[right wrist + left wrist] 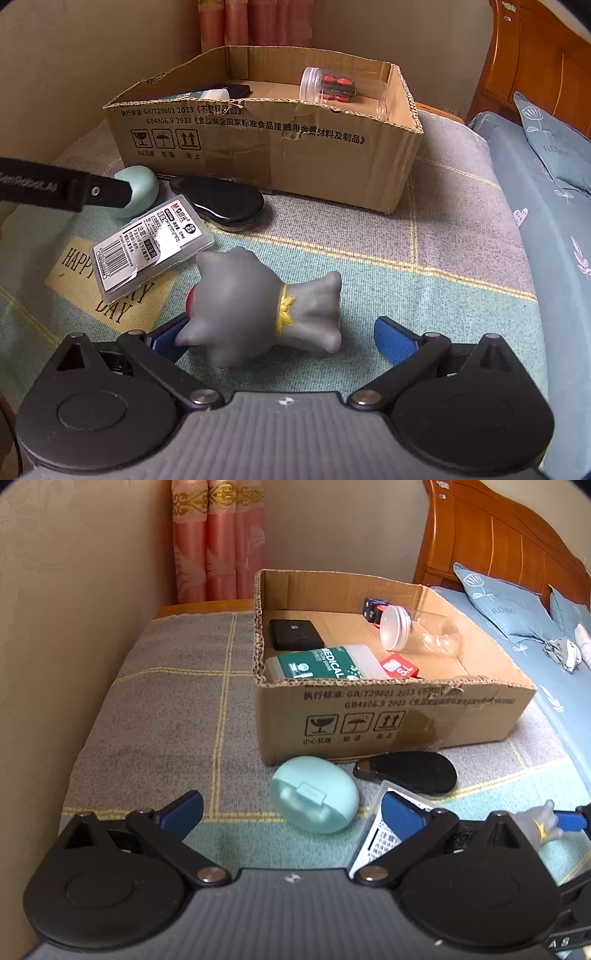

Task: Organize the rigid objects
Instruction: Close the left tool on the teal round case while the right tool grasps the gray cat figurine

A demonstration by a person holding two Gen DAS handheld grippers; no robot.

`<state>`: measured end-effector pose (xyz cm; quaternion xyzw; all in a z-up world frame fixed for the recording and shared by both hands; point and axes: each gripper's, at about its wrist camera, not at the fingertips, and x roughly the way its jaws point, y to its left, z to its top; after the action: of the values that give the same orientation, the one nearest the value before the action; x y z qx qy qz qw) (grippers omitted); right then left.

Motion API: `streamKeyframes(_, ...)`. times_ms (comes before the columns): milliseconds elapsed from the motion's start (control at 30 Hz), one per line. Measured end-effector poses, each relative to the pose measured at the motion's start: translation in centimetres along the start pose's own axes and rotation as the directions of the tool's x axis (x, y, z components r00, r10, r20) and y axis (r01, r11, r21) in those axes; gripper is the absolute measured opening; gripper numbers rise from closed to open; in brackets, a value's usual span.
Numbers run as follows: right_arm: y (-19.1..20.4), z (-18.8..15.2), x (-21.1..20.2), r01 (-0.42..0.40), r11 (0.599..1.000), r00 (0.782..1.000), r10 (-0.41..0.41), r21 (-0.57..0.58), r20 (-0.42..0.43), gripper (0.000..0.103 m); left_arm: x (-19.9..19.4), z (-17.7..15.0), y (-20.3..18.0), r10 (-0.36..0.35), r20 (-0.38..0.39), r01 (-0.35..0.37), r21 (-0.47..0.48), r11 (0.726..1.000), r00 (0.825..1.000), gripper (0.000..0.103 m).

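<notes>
Both jaws apart: our right gripper straddles grey rubbery figurine; open cardboard box at 12 o'clock awaits it; left gripper idle.

Grey figurine lying beside clear case

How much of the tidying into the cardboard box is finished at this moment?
Partly done. The cardboard box already holds a black device, a medical bottle, a red pack and a clear jar. In hand: the open right tool sits around the grey figurine, not closed. Left on the mat: mint case, black oval case, labelled plastic box.
</notes>
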<state>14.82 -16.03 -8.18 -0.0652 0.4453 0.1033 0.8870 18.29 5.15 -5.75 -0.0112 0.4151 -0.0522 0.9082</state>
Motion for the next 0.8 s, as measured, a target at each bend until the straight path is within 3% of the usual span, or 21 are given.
streamKeyframes(233,0.0,-0.1,0.0,-0.002,1.0,1.0,0.002,-0.005,0.014,0.103,3.1,0.5,-0.3,0.045,-0.032,-0.044,0.015,0.999,0.998,0.102)
streamKeyframes(367,0.0,-0.2,0.0,-0.006,1.0,1.0,0.006,-0.01,0.017,0.103,2.9,-0.4,0.5,0.07,-0.051,-0.068,0.039,0.997,0.996,0.102)
streamKeyframes(500,0.0,-0.2,0.0,-0.01,1.0,1.0,0.01,-0.017,0.02,0.103,1.9,-1.8,1.8,0.077,-0.022,-0.076,0.047,0.996,0.997,0.102)
streamKeyframes(800,0.0,-0.7,-0.2,-0.012,1.0,0.998,0.013,-0.025,0.059,0.103,2.2,-1.7,1.5,0.075,-0.012,-0.075,-0.003,0.997,0.997,0.102)
